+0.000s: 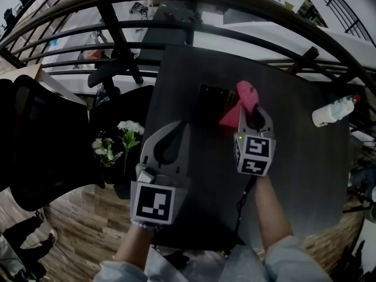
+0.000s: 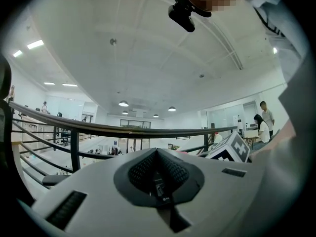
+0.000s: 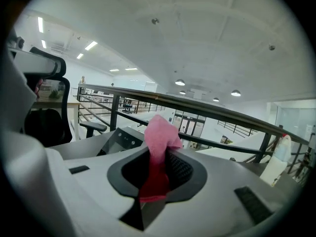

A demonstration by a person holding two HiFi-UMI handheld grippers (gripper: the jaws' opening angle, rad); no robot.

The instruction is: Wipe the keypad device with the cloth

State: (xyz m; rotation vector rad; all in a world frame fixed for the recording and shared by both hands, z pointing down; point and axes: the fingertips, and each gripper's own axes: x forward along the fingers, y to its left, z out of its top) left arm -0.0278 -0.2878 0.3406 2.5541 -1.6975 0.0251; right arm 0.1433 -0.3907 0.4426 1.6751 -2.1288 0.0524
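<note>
Head view shows your right hand-held gripper (image 1: 254,113) pinching a soft, crumpled pink cloth (image 1: 245,96) just beside the flat, dark, rectangular keypad device (image 1: 212,101), near the far edge of the matte dark worktop (image 1: 305,175). Your left hand-held gripper (image 1: 178,125) has its jaws together, empty.

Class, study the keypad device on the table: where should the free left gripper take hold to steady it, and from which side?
Probably its left edge, coming in from the left. The keypad device sits low on the table, and its left edge is bare and nearest the left gripper, which is shut and empty. The right gripper holds the pink cloth at its right side.
</note>
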